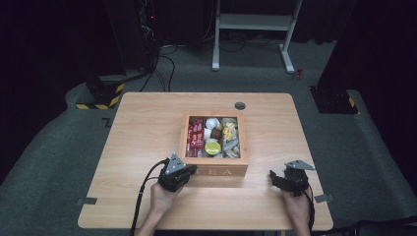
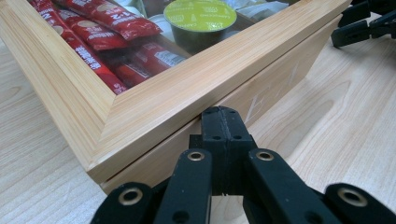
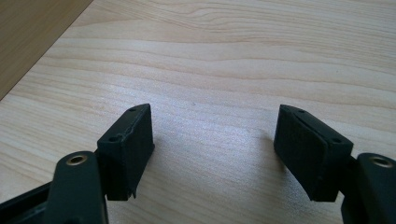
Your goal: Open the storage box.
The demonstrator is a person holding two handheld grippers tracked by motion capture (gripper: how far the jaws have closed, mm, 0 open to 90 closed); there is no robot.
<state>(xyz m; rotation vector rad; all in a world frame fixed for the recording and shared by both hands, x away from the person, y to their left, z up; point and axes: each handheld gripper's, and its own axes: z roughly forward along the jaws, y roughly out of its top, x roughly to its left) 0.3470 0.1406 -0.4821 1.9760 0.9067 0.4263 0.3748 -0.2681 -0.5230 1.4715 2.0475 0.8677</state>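
Note:
A wooden box (image 1: 215, 170) marked TEA stands mid-table, its framed lid (image 2: 154, 100) lying down on it. Through the lid I see red sachets (image 1: 195, 136), a green-topped capsule (image 2: 200, 15) and other small packets. My left gripper (image 1: 189, 170) is shut with nothing between its jaws. Its tips (image 2: 223, 116) rest against the box's front wall near the left corner, at the seam under the lid. My right gripper (image 1: 275, 178) stands open low over bare table, right of the box. In the right gripper view the gripper (image 3: 215, 126) holds nothing.
The tabletop (image 1: 142, 128) is light wood with a round cable hole (image 1: 240, 105) behind the box. A box corner (image 3: 28, 37) shows at the upper left of the right gripper view. A white desk frame (image 1: 253, 29) stands on the dark floor beyond the table.

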